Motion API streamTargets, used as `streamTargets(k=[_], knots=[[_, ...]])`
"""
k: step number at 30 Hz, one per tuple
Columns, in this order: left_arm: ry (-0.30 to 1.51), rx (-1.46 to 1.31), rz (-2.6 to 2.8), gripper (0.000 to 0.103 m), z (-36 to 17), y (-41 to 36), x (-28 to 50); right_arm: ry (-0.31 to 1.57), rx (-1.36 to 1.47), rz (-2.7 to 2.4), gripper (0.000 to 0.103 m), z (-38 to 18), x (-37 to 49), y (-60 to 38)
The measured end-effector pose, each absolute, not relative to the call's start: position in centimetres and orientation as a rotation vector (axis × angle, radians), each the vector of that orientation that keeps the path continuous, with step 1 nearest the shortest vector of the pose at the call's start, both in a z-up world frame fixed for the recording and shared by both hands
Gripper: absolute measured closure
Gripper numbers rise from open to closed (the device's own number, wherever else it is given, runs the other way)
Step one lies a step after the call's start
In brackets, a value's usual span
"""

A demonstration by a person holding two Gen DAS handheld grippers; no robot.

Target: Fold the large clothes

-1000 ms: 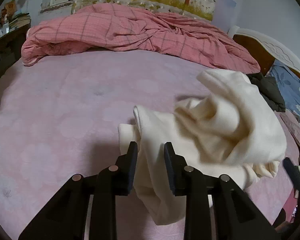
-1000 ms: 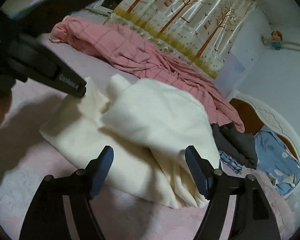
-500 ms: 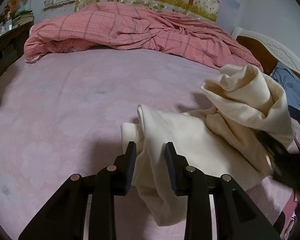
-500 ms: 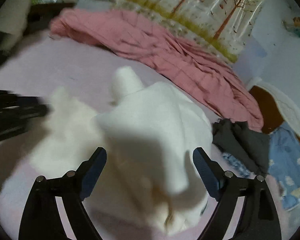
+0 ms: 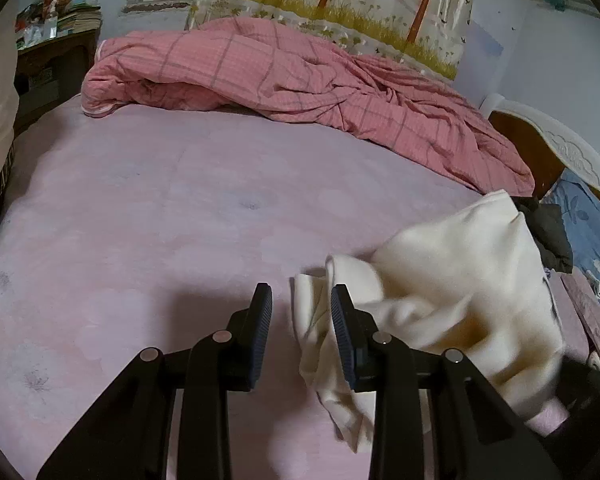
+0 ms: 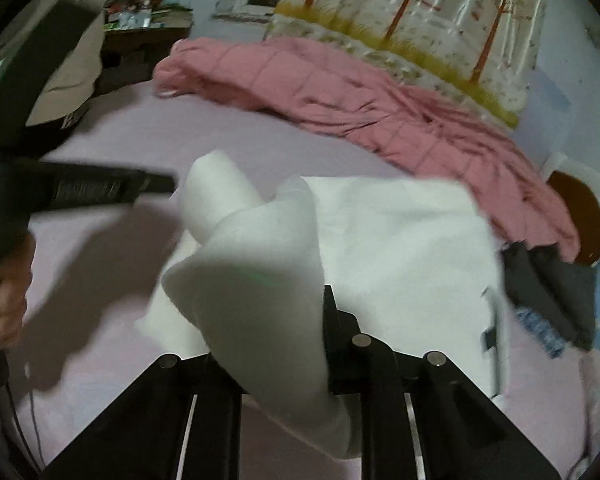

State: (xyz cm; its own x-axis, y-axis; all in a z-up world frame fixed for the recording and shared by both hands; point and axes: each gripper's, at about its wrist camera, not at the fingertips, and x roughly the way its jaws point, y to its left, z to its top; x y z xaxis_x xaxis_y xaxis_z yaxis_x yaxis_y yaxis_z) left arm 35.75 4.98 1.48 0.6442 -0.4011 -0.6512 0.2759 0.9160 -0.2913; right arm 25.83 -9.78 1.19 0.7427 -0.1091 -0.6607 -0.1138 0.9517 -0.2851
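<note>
Fingers of the left gripper [image 5: 301, 312] stand a little apart with only pink bedsheet [image 5: 148, 216] between them; the cream garment [image 5: 452, 288] lies at their three o'clock, its near edge passing behind the right finger, not pinched. At twelve o'clock a pink checked quilt [image 5: 300, 76] is heaped along the far side of the bed. In the right wrist view the right gripper [image 6: 276, 344] has just been closing and now clamps a raised fold of that garment, which hides the left finger. A hand [image 6: 4, 300] shows at nine o'clock.
</note>
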Motion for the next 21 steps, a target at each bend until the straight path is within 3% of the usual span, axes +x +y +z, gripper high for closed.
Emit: streamTargets(k=[6, 7, 9, 11, 13, 21], knots=[[0.739, -0.234, -0.497, 0.073, 2.4, 5.2, 35.1, 0.718, -0.304, 0.005, 0.083, -2.2, 24.6, -8.6], [0.742, -0.241, -0.522, 0.071, 2.3, 5.0, 35.0, 0.706, -0.305, -0.003, 0.078, -2.1, 24.5, -8.9], [0.763, -0.23, -0.563, 0.071, 2.0, 3.9, 35.0, 0.691, -0.323, -0.024, 0.069, -1.8, 24.0, -9.1], [0.779, -0.182, -0.539, 0.071, 1.4, 2.7, 34.9, 0.678, -0.323, -0.02, 0.04, -1.1, 23.0, -9.2], [0.79, -0.144, -0.525, 0.071, 0.9, 1.7, 35.0, 0.66, -0.311, -0.012, 0.026, -0.1, 21.6, -9.5], [0.851, -0.09, -0.496, 0.071, -1.0, -0.2, 35.3, 0.611, -0.221, -0.125, 0.026, 4.7, 17.1, -14.4]])
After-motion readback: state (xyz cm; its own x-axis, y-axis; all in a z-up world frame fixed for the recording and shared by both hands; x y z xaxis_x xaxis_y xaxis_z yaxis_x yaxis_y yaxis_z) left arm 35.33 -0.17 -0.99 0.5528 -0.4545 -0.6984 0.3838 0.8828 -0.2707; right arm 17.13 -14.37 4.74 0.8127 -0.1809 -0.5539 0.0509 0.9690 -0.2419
